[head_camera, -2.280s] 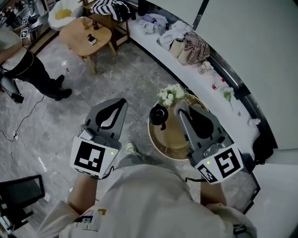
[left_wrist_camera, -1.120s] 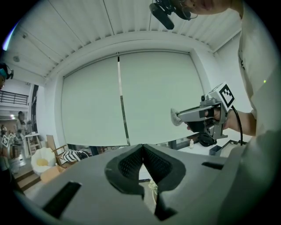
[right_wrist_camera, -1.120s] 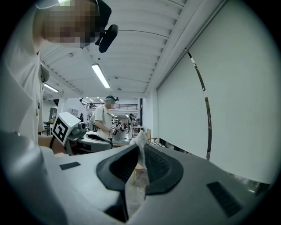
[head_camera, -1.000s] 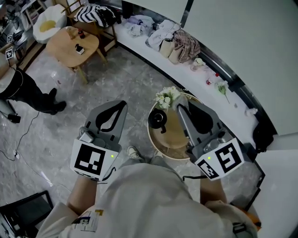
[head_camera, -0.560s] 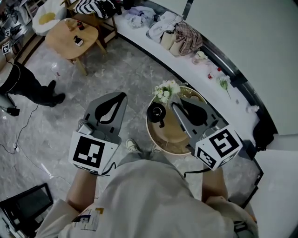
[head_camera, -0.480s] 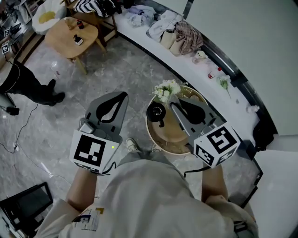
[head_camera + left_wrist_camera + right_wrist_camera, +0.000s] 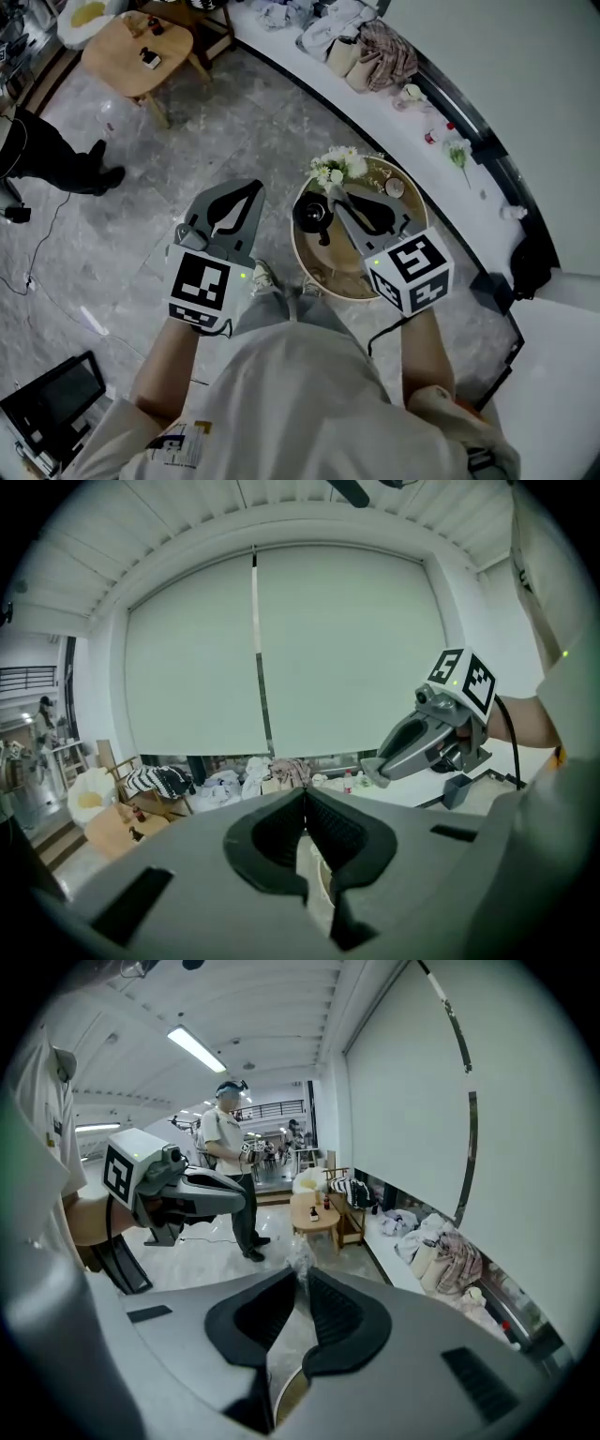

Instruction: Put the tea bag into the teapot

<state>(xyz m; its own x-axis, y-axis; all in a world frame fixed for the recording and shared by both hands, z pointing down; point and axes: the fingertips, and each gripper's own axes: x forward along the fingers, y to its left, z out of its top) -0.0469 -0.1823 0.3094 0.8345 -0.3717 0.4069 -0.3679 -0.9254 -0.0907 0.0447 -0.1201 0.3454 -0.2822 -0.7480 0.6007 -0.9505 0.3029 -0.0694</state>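
Note:
A black teapot (image 7: 311, 214) stands on the left part of a round wooden tray table (image 7: 352, 272). My right gripper (image 7: 335, 194) reaches over that table, its tips just right of and slightly beyond the teapot. In the right gripper view its jaws are nearly closed on a thin, pale, crinkly tea bag (image 7: 300, 1252) that sticks up between the tips. My left gripper (image 7: 252, 187) hangs over the floor, left of the table, with its jaws (image 7: 305, 795) shut together and nothing in them. Each gripper shows in the other's view: the right gripper (image 7: 380, 769) and the left gripper (image 7: 246, 1202).
White flowers (image 7: 339, 167) and a small cup (image 7: 395, 188) sit at the table's far side. A curved white ledge (image 7: 403, 112) with bags and clothes runs behind. A low wooden table (image 7: 136, 42) and a person's legs (image 7: 52, 155) are at far left.
My right gripper has swung left and forward over the round table, so its tips now sit beside the teapot. The left gripper has shifted slightly right and stays shut.

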